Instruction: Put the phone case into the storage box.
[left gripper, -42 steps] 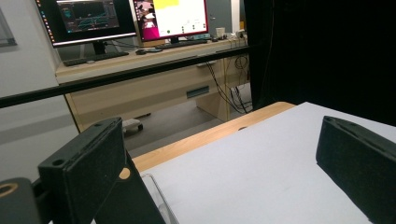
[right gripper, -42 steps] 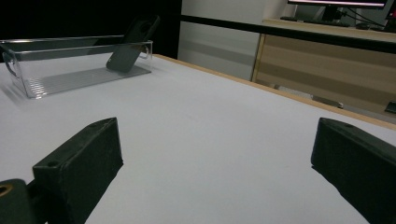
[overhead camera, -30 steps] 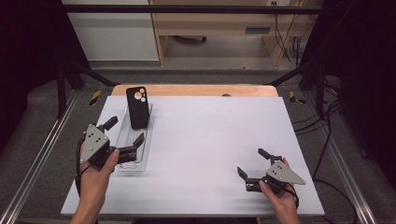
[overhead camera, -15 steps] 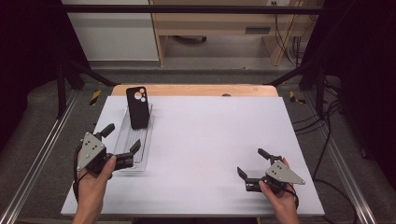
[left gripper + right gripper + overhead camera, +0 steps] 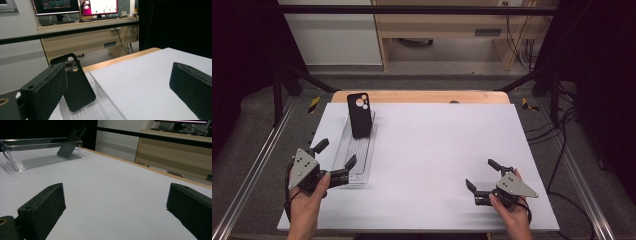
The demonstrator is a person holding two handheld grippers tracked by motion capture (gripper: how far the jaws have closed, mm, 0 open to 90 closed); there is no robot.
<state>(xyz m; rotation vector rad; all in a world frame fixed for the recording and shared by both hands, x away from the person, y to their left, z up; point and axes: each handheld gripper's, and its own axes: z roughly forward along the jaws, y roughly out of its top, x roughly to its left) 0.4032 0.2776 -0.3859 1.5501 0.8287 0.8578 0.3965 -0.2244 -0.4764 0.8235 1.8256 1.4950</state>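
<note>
A big white table [image 5: 437, 150] fills the middle of the high view. A long clear tray [image 5: 357, 150] lies on it close to the left edge, running from the near part of the table toward the far left corner. A black phone case [image 5: 360, 115] stands at the far end of the tray. It leans back on the tray's end wall, with its camera holes at the top.

The left gripper [image 5: 334, 161] is at the near end of the tray. Its jaws are wide apart and hold nothing. One jaw sits over the tray's near right corner and the other hangs outside the tray, toward the left edge of the table. In the left gripper view the phone case [image 5: 76, 82] shows just past the left jaw, a good way off along the tray.

The right gripper [image 5: 479, 175] rests low near the front right corner of the table. Its jaws are wide apart too, with nothing between them.

The work looks like taking the phone case out of the tray, and the reach has hardly begun. The case only leans, so a bump from a jaw could knock it flat. The tray looks light, so a jaw that catches its wall could push it along the table.
</note>
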